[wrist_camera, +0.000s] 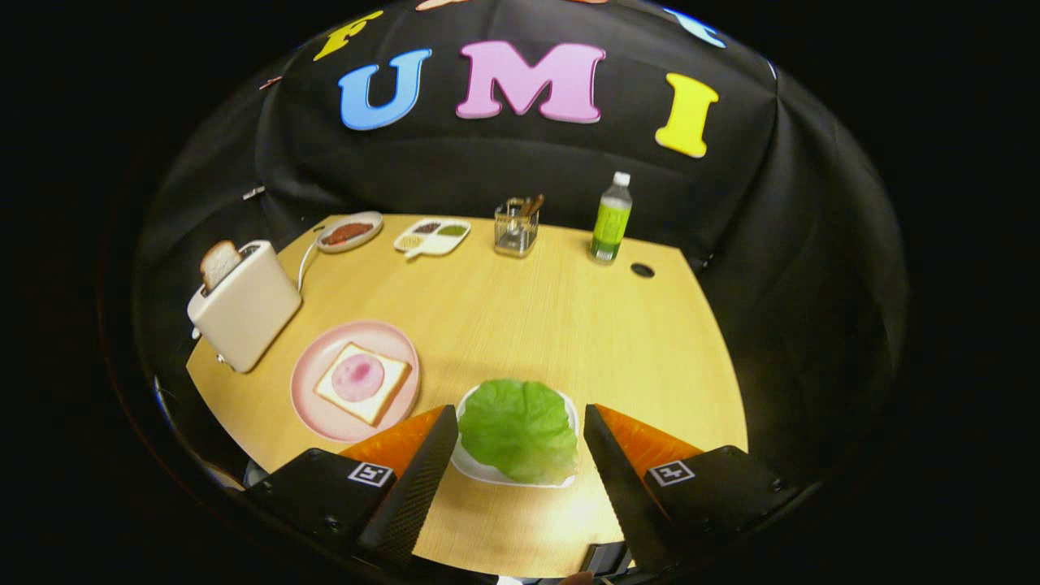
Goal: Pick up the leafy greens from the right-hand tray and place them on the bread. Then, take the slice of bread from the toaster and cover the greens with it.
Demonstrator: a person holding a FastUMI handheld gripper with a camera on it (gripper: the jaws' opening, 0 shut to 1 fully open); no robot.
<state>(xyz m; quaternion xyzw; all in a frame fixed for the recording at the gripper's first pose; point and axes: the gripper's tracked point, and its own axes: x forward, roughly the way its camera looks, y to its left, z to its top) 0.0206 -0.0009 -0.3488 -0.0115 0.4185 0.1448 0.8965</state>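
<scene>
Hovering, tongs [518, 455] spread wide, empty, straddling the leafy greens [518, 431] on their white tray [475, 470]; risk: thin, floppy, crinkled leaf may slip the textured fingers [422, 471] or drag the light tray; bread [362, 383] waits flat on pink plate [313, 406]; toaster [244, 313] smooth, boxy.

Black-draped demo booth, wooden table [520, 325]
</scene>
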